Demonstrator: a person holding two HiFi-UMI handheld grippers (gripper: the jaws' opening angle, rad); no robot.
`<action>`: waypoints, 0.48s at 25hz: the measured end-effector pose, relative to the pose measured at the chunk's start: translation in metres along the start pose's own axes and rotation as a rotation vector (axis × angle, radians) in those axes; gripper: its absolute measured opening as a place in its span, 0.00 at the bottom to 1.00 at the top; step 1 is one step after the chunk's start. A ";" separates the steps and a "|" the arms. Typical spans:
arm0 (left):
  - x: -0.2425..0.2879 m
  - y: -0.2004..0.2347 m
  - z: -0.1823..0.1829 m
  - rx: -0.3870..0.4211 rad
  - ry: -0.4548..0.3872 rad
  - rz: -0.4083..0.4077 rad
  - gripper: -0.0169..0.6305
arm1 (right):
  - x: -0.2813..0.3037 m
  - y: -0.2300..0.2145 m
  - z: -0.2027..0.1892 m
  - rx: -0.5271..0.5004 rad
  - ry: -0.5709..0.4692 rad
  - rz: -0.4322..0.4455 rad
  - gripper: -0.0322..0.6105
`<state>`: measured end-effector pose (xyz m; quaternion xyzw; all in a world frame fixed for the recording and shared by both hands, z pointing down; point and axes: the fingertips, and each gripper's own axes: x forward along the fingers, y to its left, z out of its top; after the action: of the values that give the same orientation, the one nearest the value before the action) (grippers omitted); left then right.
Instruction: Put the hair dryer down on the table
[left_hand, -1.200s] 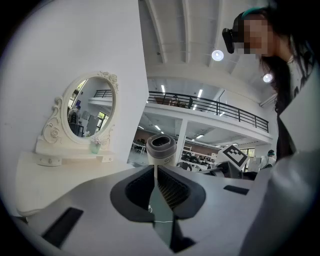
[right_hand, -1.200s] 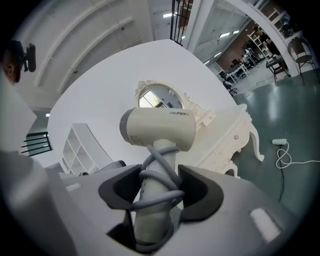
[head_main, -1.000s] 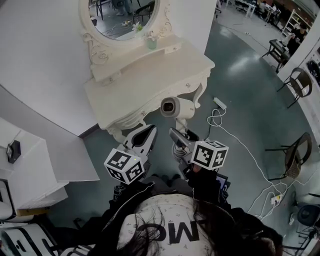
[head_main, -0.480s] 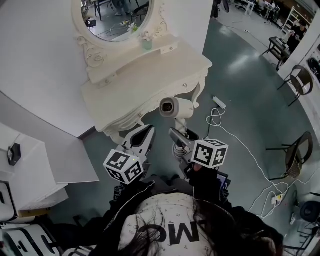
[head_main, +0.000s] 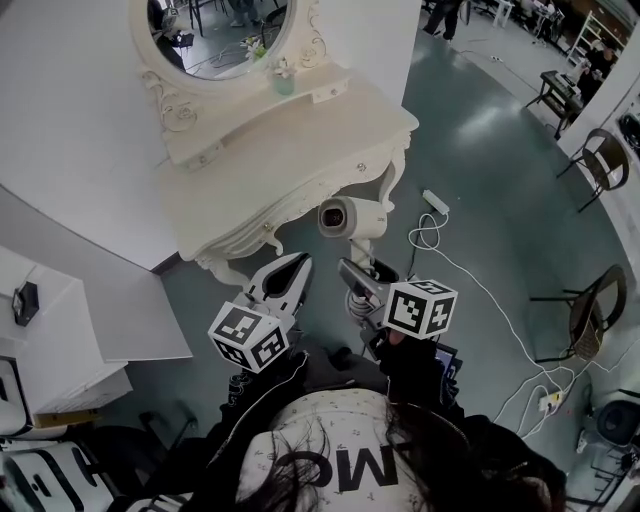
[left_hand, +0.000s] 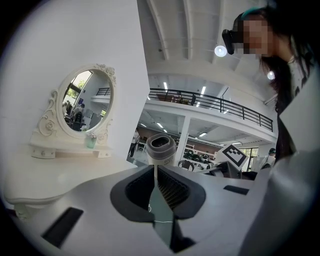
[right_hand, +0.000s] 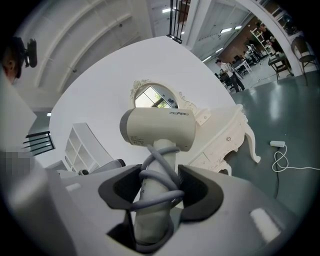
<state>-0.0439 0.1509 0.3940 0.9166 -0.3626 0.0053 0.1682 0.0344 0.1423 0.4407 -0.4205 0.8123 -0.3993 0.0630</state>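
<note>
- The right gripper (head_main: 358, 276) has its jaws clamped on the upright handle of a white hair dryer (head_main: 350, 216).
- In the right gripper view, the dark pads press on both sides of the handle, and a grey cord (right_hand: 159, 176) is wound around it in loops.
- The hair dryer is in the air over the grey-green floor (head_main: 500, 160), just in front of the white dressing table (head_main: 300, 150) and not touching it.
- The left gripper (head_main: 291, 266) is beside it, jaws together with nothing between them.
- An oval mirror (head_main: 215, 30) stands at the back of the table.
- A white power strip (head_main: 437, 203) lies on the floor nearby.
</note>
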 end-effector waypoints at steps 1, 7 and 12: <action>0.002 -0.002 -0.002 -0.002 0.004 0.001 0.03 | -0.002 -0.002 -0.001 0.002 0.004 0.001 0.41; 0.011 -0.007 -0.007 -0.006 0.021 0.007 0.03 | -0.006 -0.013 -0.001 0.016 0.019 0.002 0.41; 0.022 -0.001 -0.008 -0.005 0.034 0.007 0.03 | 0.001 -0.022 0.005 0.024 0.019 0.000 0.41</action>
<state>-0.0261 0.1398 0.4044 0.9147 -0.3631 0.0208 0.1766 0.0497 0.1319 0.4528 -0.4159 0.8079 -0.4131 0.0604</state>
